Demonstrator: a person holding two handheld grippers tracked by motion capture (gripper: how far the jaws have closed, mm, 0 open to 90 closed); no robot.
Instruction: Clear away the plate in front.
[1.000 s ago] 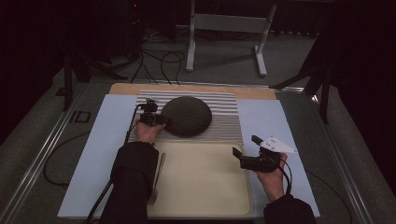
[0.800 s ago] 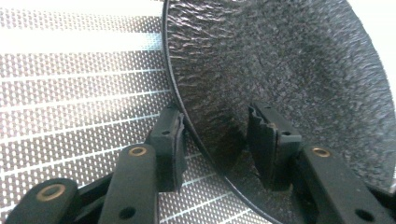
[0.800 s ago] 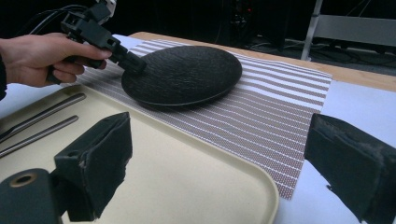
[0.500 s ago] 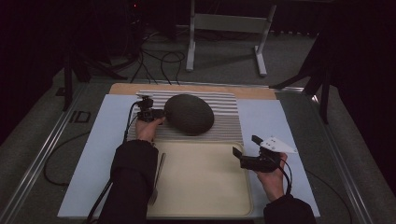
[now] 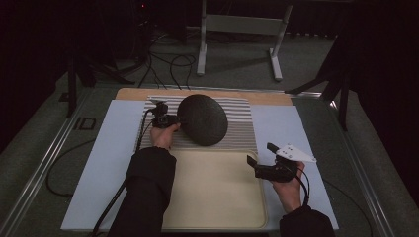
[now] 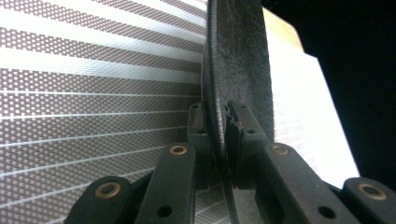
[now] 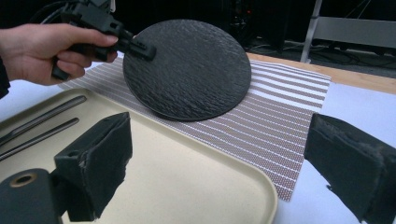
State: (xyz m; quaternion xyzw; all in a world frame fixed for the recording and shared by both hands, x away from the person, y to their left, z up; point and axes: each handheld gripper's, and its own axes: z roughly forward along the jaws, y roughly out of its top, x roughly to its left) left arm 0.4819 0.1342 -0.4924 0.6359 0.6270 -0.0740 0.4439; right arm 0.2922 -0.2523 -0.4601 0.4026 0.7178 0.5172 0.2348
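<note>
A dark, rough, round plate (image 5: 202, 119) stands tilted over the striped placemat (image 5: 242, 123), its left edge raised and its right edge low. My left gripper (image 5: 174, 120) grips that raised left rim. In the left gripper view its jaws (image 6: 217, 109) have just been closing, and the pads now press both faces of the plate (image 6: 243, 60). The right gripper view shows the plate (image 7: 187, 70) with the left gripper (image 7: 140, 49) clamped on it. My right gripper (image 5: 260, 153) hovers open over the right edge of the beige tray (image 5: 217, 197), with nothing between its fingers (image 7: 93, 158).
Two dark utensils (image 7: 42, 119) lie in the tray's left part, near my left forearm. A white sheet (image 5: 104, 163) covers the table under the tray and mat. A wooden board (image 5: 267, 97) lies behind the mat, and a metal stand (image 5: 237, 24) rises beyond the table.
The plate's left edge has lifted off the mat, so the plate now stands steeper. The left gripper has closed on its rim. The right hand has not moved.
</note>
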